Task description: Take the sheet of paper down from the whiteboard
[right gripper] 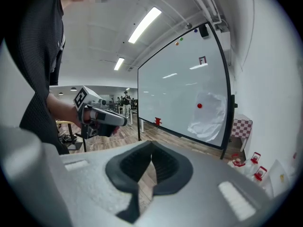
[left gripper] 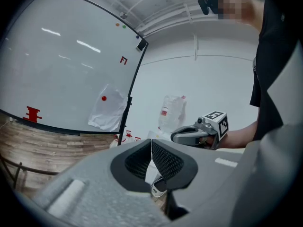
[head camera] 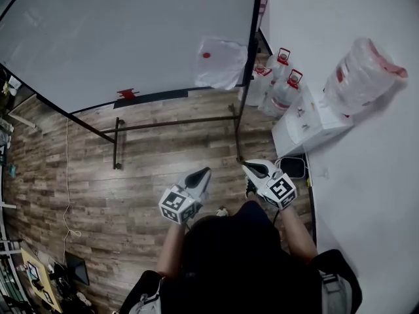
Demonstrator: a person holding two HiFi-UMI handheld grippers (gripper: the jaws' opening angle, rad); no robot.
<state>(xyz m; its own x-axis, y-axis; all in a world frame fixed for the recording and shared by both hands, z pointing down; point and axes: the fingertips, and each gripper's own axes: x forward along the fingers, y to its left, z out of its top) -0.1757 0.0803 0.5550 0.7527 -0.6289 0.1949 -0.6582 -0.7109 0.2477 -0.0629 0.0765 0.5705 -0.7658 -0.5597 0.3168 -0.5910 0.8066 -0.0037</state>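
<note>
A crumpled white sheet of paper (head camera: pixel 219 63) hangs at the lower right corner of the whiteboard (head camera: pixel 118 38), pinned by a red magnet (head camera: pixel 207 55). It also shows in the left gripper view as the paper (left gripper: pixel 108 109) and in the right gripper view as the paper (right gripper: pixel 208 117). Both grippers are held side by side in front of the person, well short of the board. My left gripper (head camera: pixel 204 173) is shut and empty, its pads meeting (left gripper: pixel 151 148). My right gripper (head camera: pixel 251 169) is likewise shut with nothing in it (right gripper: pixel 151 150).
The board's black stand (head camera: pixel 177 123) rests on the wood floor. Water jugs with red caps (head camera: pixel 281 77), a white cabinet (head camera: pixel 308 120) and a plastic bag (head camera: pixel 363 74) stand by the right wall. A red holder (head camera: pixel 127 94) sits on the board's lower edge. A cable (head camera: pixel 67 175) trails at left.
</note>
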